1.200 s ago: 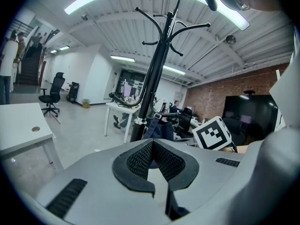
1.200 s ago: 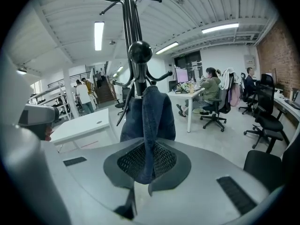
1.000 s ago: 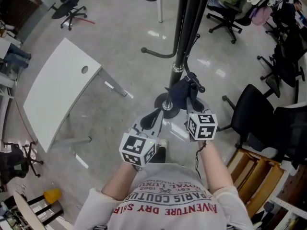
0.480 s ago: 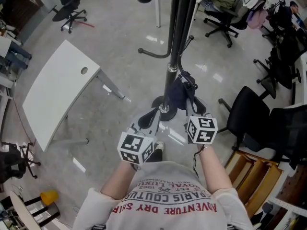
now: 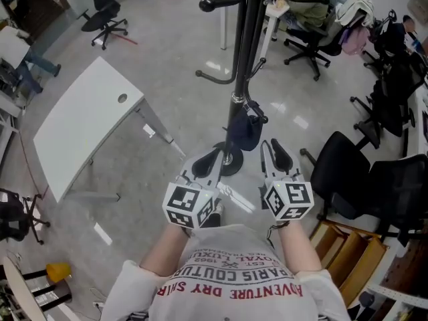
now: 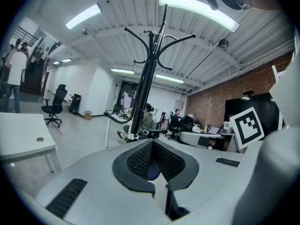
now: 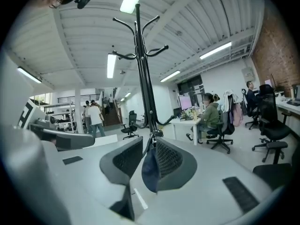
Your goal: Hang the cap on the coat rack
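Cap point(image 5: 243, 131): dark, soft fabric, hangs limp from a low hook point(image 5: 258, 116) on the coat rack point(image 5: 249, 39) pole, above the base on the floor. Judged light and floppy, brim the only stiff part; best taken at the brim or back strap.

Right gripper point(image 5: 273, 154): released, jaws opening, cap seen through the gap, clear of the pads.

Left gripper point(image 5: 208, 164): clenched, nothing held.
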`<state>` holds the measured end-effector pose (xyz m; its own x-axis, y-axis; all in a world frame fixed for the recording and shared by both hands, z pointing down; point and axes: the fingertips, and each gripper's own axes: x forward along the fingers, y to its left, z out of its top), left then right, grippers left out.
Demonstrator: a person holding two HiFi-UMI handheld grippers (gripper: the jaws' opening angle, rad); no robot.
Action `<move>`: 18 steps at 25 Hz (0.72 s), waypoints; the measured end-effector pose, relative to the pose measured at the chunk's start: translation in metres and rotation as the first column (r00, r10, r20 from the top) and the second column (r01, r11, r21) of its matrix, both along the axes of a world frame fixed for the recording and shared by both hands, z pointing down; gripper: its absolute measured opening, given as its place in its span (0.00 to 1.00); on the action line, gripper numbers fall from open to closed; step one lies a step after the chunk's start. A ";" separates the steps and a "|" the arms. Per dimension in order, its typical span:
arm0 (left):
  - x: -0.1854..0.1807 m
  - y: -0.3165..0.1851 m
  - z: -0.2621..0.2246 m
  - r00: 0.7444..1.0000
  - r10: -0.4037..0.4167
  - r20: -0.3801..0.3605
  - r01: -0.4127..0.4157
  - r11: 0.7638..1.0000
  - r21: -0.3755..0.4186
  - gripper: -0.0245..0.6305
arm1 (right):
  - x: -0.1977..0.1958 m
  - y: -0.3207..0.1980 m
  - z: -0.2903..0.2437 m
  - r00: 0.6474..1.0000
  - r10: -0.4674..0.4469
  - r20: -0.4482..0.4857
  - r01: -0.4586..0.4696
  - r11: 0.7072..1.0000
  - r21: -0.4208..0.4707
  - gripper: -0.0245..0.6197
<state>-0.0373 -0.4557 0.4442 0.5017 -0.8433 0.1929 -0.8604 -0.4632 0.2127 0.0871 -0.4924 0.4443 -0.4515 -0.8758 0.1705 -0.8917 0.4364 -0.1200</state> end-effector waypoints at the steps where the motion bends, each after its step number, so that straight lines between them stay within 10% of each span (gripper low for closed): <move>1: 0.002 0.003 -0.005 1.000 -0.001 0.000 0.001 1.000 0.015 0.04 | 0.003 0.007 -0.007 1.000 0.007 -0.002 -0.007 1.000 0.029 0.15; 18: 0.015 0.039 -0.055 1.000 -0.019 0.015 0.016 0.986 0.164 0.05 | 0.021 0.071 -0.058 0.999 0.004 -0.041 0.003 0.985 0.173 0.06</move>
